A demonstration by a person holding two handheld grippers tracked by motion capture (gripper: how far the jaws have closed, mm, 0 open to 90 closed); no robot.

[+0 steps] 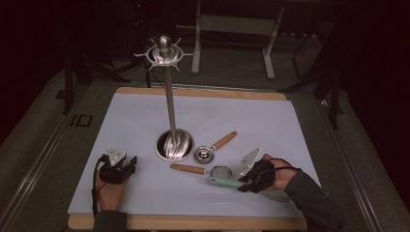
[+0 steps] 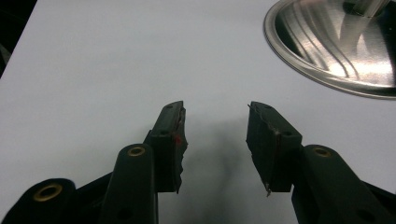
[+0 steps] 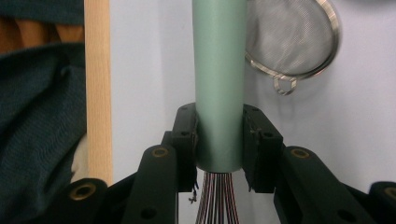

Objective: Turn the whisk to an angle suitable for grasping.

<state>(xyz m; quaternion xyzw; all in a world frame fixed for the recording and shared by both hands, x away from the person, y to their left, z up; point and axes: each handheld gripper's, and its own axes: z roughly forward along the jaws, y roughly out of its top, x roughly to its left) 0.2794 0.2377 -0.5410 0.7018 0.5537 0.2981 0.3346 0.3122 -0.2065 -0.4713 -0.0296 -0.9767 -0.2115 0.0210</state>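
Gripping is the current step: the right tongs (image 3: 219, 140) have both pads clamped on the whisk's green handle (image 3: 219, 70), low over the bench (image 1: 145, 193) beside the strainer (image 3: 289, 42). Left tongs (image 2: 215, 140) rest open, empty. Next, lift toward the stand (image 1: 165, 53).

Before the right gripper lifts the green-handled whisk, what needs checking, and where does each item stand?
1. Right gripper pads against the whisk handle on both sides: ok.
2. Grip at the handle's wire end, not mid-handle: ok.
3. Mesh strainer beside the handle, apart from it: ok.
4. Left gripper open, nothing between its jaws: ok.
5. Free hook on the stand top: cannot tell.
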